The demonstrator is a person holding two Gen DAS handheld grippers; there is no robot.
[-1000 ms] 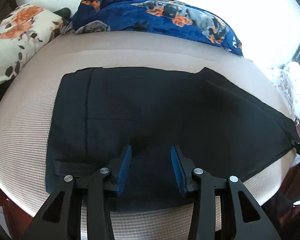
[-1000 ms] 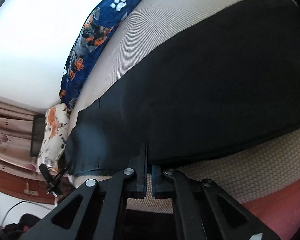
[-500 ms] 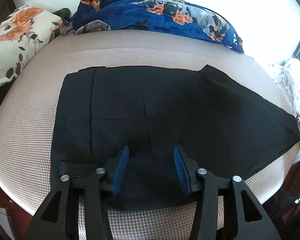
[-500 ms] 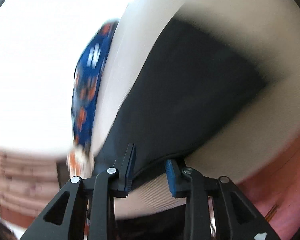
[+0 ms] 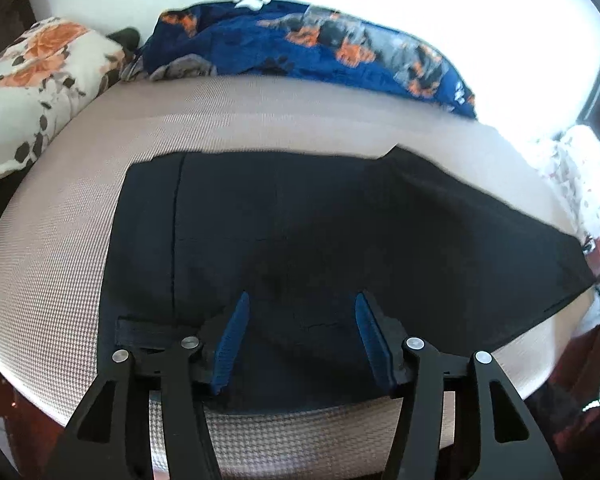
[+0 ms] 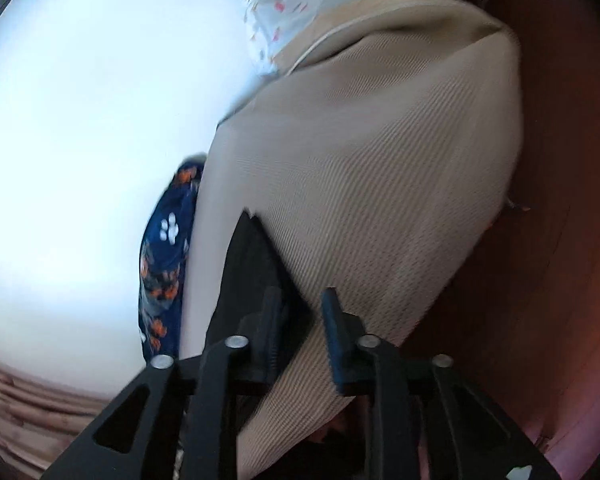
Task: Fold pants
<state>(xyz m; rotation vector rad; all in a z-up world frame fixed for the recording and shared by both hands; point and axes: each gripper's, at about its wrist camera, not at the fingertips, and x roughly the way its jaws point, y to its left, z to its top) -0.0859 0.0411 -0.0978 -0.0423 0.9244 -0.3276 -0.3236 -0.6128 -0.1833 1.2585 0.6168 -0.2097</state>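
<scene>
No writing shows anywhere; the dark pants (image 5: 300, 240) lie flat across the beige bed (image 5: 60, 240), the left claw (image 5: 300, 344) spread open over them, the right claw (image 6: 300, 336) released at their corner.

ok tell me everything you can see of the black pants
The black pants lie spread flat on the beige woven bed cover, dark matte fabric with a vertical seam near the waist end and a belt loop by the near edge. The open left gripper hangs over that edge. One leg tapers rightward, its corner by the open right gripper.
</scene>
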